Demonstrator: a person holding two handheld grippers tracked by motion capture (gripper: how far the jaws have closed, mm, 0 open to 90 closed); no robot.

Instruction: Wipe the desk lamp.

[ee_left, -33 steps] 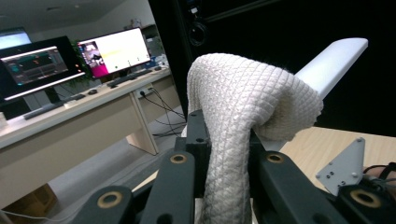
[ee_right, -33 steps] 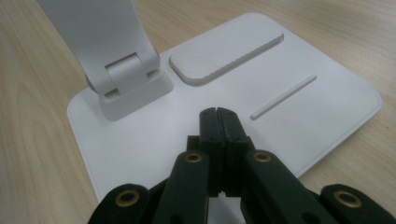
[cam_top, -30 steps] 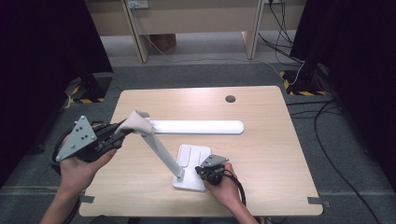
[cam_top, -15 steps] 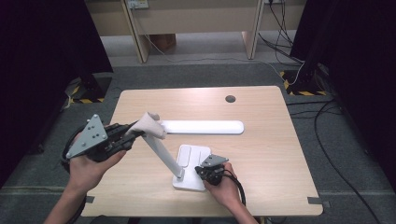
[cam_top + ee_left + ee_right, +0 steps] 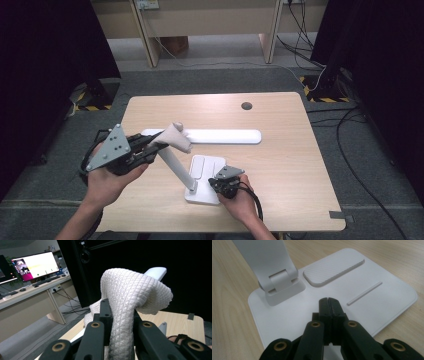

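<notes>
A white desk lamp stands on the table, its flat base [image 5: 202, 170] toward the front and its slanted arm [image 5: 175, 167] rising to a long head [image 5: 225, 136]. My left gripper [image 5: 157, 142] is shut on a white waffle-weave cloth [image 5: 175, 137], which lies against the joint between arm and head. In the left gripper view the cloth [image 5: 132, 292] bulges above the jaws and hides most of the lamp head [image 5: 156, 272]. My right gripper [image 5: 216, 182] is shut with nothing in it. Its tips [image 5: 328, 301] rest on the base [image 5: 367, 300] near the arm's hinge [image 5: 279, 282].
The light wooden table [image 5: 280, 165] has a dark round cable hole [image 5: 246, 105] near its far edge. Behind it stands a desk frame with cables on the grey floor. Black curtains hang at both sides. A monitor [image 5: 37, 265] on another desk is lit.
My left gripper has carried the cloth to the right, along the top of the lamp toward its joint. The right gripper has stayed on the base.
</notes>
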